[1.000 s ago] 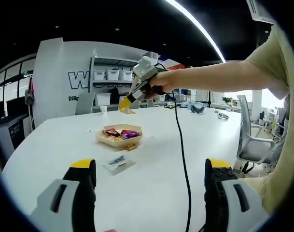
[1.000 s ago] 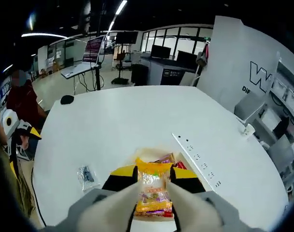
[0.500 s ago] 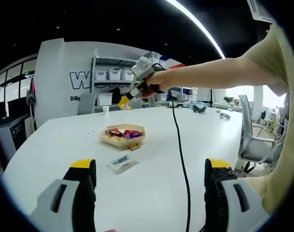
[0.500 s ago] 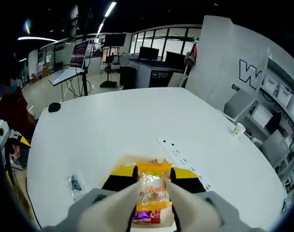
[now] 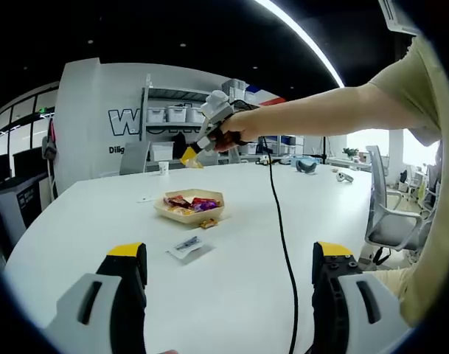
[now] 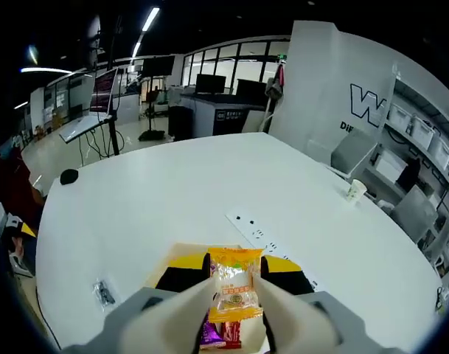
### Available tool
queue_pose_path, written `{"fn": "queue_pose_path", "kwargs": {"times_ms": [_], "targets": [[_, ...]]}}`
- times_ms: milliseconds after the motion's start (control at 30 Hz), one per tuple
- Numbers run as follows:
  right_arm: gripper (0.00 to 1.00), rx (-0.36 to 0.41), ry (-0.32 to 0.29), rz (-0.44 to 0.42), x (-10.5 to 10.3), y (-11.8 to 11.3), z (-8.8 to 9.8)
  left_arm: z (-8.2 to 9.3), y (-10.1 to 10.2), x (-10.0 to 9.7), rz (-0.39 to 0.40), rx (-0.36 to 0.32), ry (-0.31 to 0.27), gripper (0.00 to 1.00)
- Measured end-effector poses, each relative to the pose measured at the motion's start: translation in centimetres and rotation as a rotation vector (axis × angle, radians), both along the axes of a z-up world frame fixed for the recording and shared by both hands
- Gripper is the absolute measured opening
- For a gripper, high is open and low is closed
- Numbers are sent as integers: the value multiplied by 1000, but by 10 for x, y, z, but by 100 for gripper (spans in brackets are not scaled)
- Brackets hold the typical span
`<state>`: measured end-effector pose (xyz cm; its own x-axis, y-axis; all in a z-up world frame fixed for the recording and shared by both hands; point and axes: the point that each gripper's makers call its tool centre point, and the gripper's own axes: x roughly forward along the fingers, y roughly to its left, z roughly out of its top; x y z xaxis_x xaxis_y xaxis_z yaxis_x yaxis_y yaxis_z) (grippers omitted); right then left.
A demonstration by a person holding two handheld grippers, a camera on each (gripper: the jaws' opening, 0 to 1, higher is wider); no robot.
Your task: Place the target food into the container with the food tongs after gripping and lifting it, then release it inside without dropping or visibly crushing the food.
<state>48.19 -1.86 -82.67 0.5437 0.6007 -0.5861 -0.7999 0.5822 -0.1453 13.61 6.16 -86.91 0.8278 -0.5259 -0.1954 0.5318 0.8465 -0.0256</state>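
Right gripper view: an orange snack packet (image 6: pixel 234 284) sits pinched between the yellow-tipped jaws of the right gripper (image 6: pixel 234 274), held in the air above a shallow tan tray (image 6: pixel 181 254) whose edge peeks out at ten o'clock from the jaws, with red and purple wrappers (image 6: pixel 223 333) visible below the packet at six o'clock. The tray rests on a broad white round table (image 6: pixel 172 199); a white power strip (image 6: pixel 255 231) lies on it just beyond the jaws at twelve o'clock, a small clear sachet (image 6: pixel 102 292) lies at nine o'clock, a paper cup (image 6: pixel 354 190) stands far off at two o'clock, and a dark computer mouse (image 6: pixel 68 176) sits near the far edge at ten o'clock. Behind are office desks with monitors and a white wall with large dark lettering. In the left gripper view, the left gripper (image 5: pixel 230 267) hangs with its jaws spread wide and nothing between them, low over the table (image 5: pixel 231 280). From here the tray (image 5: pixel 191 208) shows whole, filled with colourful wrapped snacks, the sachet (image 5: pixel 187 246) nearer at seven o'clock of it, the right gripper (image 5: pixel 192 156) raised above the tray with the packet (image 5: pixel 195 161) at its tip, a bare arm (image 5: pixel 320 114) reaching in from three o'clock, and a black cable (image 5: pixel 281 236) trailing down across the table.
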Motion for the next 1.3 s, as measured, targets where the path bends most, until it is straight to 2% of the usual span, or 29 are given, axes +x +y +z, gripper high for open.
{"fn": "queue_pose_path", "kwargs": {"times_ms": [633, 1133, 1300], "targets": [[23, -2, 12, -31, 10, 1, -11, -2, 5, -1, 9, 0, 6, 91], [25, -33, -40, -25, 13, -1, -10, -2, 7, -2, 12, -1, 7, 91], [25, -26, -31, -29, 12, -3, -11, -3, 6, -2, 11, -2, 10, 91]]}}
